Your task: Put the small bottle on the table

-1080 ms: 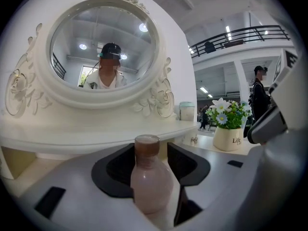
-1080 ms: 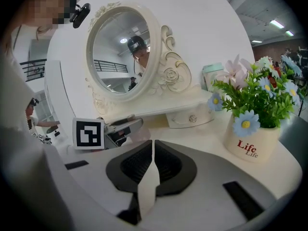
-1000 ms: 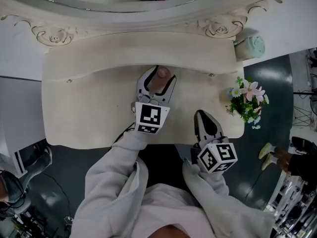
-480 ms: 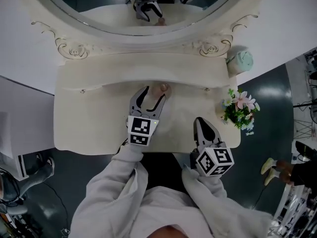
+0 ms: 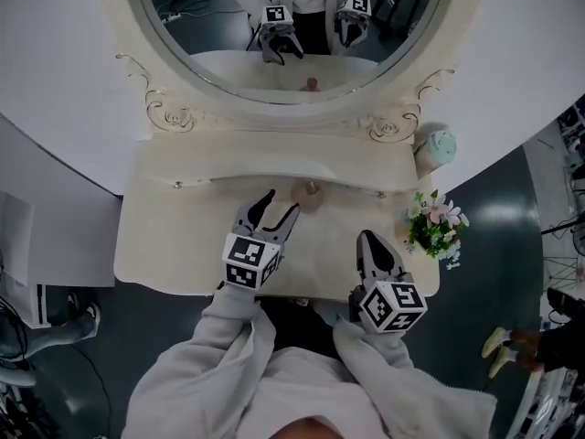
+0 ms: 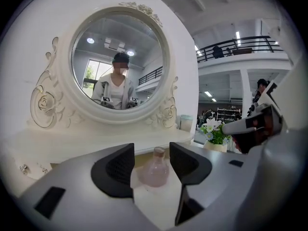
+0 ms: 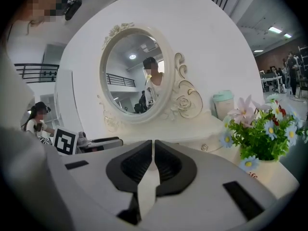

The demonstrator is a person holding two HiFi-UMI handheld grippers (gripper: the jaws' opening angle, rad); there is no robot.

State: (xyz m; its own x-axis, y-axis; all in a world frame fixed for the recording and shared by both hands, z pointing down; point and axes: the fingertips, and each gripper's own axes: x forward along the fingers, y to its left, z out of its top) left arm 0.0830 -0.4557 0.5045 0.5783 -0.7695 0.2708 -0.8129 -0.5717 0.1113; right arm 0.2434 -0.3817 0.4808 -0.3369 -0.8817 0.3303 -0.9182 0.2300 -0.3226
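The small pink bottle [image 5: 308, 195] stands upright on the cream dressing table [image 5: 174, 236], close under the raised back shelf. In the left gripper view the small pink bottle [image 6: 154, 169] shows a little way beyond the jaws, free of them. My left gripper [image 5: 271, 209] is open, just left of and nearer than the bottle, with nothing between its fingers. My right gripper [image 5: 372, 242] is shut and empty over the table's front right part; in its own view the right gripper [image 7: 153, 154] has its pads together.
An oval mirror [image 5: 292, 26] in a carved frame stands behind the table. A pot of flowers [image 5: 437, 226] sits at the table's right end, close to my right gripper. A mint lidded jar [image 5: 436, 150] stands on the back shelf at right.
My left gripper opened, let go of the bottle and drew back toward me; the bottle stays standing on the table. The head view tilted up, showing more mirror.
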